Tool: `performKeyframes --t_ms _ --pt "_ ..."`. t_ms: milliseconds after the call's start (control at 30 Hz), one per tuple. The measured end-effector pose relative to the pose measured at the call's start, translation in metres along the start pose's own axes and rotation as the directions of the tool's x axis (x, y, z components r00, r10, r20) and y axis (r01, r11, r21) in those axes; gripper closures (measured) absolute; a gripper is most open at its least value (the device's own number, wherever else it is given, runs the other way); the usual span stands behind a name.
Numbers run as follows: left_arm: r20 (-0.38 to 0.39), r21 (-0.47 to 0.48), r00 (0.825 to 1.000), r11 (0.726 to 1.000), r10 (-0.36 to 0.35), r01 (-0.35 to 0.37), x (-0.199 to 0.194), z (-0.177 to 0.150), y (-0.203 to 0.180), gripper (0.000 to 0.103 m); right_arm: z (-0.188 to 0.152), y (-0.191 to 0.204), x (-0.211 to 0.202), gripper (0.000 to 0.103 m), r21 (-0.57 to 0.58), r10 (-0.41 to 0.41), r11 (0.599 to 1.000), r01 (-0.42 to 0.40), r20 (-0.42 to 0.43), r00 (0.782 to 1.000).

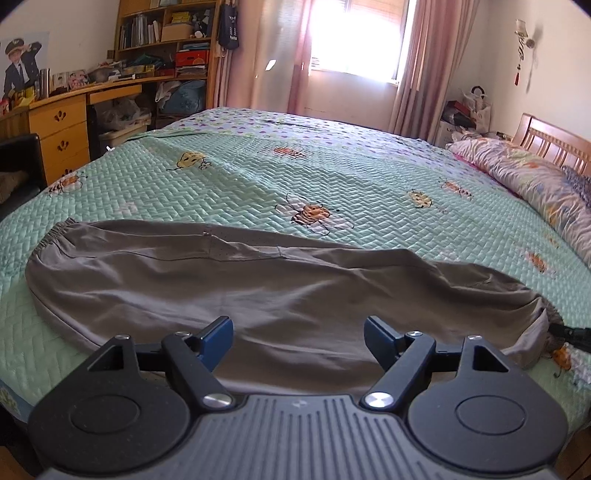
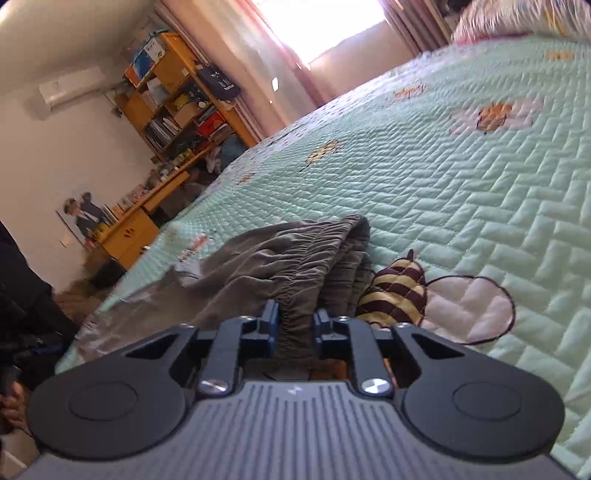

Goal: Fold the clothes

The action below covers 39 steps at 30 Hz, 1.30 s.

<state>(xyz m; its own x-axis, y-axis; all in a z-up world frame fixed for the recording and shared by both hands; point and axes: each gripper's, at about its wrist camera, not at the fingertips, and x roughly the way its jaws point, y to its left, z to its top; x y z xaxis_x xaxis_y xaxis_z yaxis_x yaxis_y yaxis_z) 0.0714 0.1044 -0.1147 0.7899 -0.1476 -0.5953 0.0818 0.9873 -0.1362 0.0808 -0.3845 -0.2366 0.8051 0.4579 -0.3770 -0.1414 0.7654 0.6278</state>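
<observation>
Right hand-held gripper (image 2: 294, 325) pinches trousers' (image 2: 295, 258) elastic edge on bedspread (image 2: 461, 177).

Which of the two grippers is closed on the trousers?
The right gripper: it pinches the gathered elastic end of the grey trousers. The left gripper stands open above them, holding nothing.

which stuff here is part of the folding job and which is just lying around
Part of the job: grey trousers; right gripper, shut on their gathered end; left gripper, open above them.

Just lying about: green bee quilt, pillow, desk, bookshelf.
</observation>
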Motion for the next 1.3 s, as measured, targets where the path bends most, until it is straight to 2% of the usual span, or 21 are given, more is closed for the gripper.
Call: performKeyframes --t_ms 100,133,267,300,367,433,467,567,667,733,833,933,1000,1033,1067,1100,1200,1300 --pt "-0.002 -0.026 1.0 1.0 -0.014 0.014 0.003 0.003 -0.002 0.023 0.009 -0.011 -0.021 0.09 0.113 0.097 0.989 -0.101 0.041 0.994" --pt "-0.001 -0.029 1.0 0.999 -0.018 0.018 0.004 0.003 -0.003 0.022 0.011 -0.014 -0.027 0.09 0.116 0.088 0.989 -0.093 0.045 0.995" --pt "-0.033 -0.086 0.999 0.996 -0.023 0.02 0.011 0.004 -0.001 0.023 0.008 -0.02 -0.022 0.09 0.06 -0.068 0.996 0.07 -0.022 0.997" --pt "-0.029 -0.11 0.999 0.994 -0.029 0.025 0.008 0.007 0.0 0.024 0.006 -0.02 -0.017 0.089 0.05 -0.085 0.995 0.086 -0.036 0.996" --pt "0.01 -0.164 0.999 0.986 -0.035 0.036 -0.005 0.012 0.005 0.024 0.002 -0.013 -0.015 0.087 0.002 -0.127 0.992 0.127 -0.016 0.992" --pt "0.052 -0.216 0.998 0.976 -0.029 0.04 -0.024 0.013 0.01 0.023 -0.003 -0.004 -0.017 0.079 -0.046 -0.182 0.982 0.183 0.015 0.983" --pt "0.073 -0.239 0.997 0.97 -0.023 0.04 -0.034 0.012 0.013 0.022 -0.006 -0.001 -0.02 0.071 -0.057 -0.208 0.976 0.209 0.026 0.978" --pt "0.102 -0.277 0.995 0.96 -0.005 0.033 -0.061 0.003 0.028 0.019 -0.017 0.006 -0.031 0.07 -0.049 -0.262 0.963 0.264 0.057 0.963" --pt "0.098 -0.3 0.994 0.954 0.047 -0.016 -0.077 -0.005 0.052 0.019 -0.025 0.015 -0.049 0.068 0.005 -0.358 0.933 0.361 0.132 0.924" --pt "0.101 -0.325 0.992 0.945 0.079 -0.042 -0.084 -0.01 0.073 0.019 -0.027 0.013 -0.063 0.068 0.081 -0.425 0.905 0.418 0.179 0.887" --pt "0.106 -0.361 0.989 0.931 0.105 -0.06 -0.083 -0.023 0.103 0.019 -0.029 0.019 -0.084 0.067 0.161 -0.488 0.873 0.461 0.258 0.834" --pt "0.086 -0.362 0.988 0.928 0.128 -0.089 -0.073 -0.035 0.12 0.019 -0.027 0.04 -0.088 0.066 0.136 -0.481 0.876 0.463 0.324 0.815" --pt "0.062 -0.352 0.988 0.929 0.142 -0.112 -0.063 -0.04 0.125 0.019 -0.025 0.06 -0.082 0.062 0.082 -0.445 0.89 0.448 0.362 0.819" --pt "0.052 -0.346 0.989 0.931 0.142 -0.115 -0.058 -0.041 0.127 0.019 -0.024 0.072 -0.077 0.053 0.052 -0.42 0.9 0.433 0.374 0.827" --pt "0.044 -0.342 0.989 0.933 0.14 -0.116 -0.054 -0.042 0.128 0.019 -0.024 0.083 -0.07 0.049 0.022 -0.391 0.91 0.415 0.379 0.839" --pt "0.039 -0.337 0.99 0.934 0.137 -0.116 -0.051 -0.043 0.129 0.019 -0.023 0.095 -0.062 0.046 -0.012 -0.362 0.919 0.395 0.376 0.853" --pt "0.046 -0.3 0.991 0.947 0.129 -0.11 -0.045 -0.043 0.127 0.019 -0.022 0.132 -0.035 0.045 -0.161 -0.26 0.932 0.324 0.324 0.91" --pt "0.053 -0.249 0.989 0.961 0.138 -0.12 -0.043 -0.043 0.124 0.01 -0.029 0.17 -0.003 0.042 -0.334 -0.176 0.907 0.255 0.247 0.953"
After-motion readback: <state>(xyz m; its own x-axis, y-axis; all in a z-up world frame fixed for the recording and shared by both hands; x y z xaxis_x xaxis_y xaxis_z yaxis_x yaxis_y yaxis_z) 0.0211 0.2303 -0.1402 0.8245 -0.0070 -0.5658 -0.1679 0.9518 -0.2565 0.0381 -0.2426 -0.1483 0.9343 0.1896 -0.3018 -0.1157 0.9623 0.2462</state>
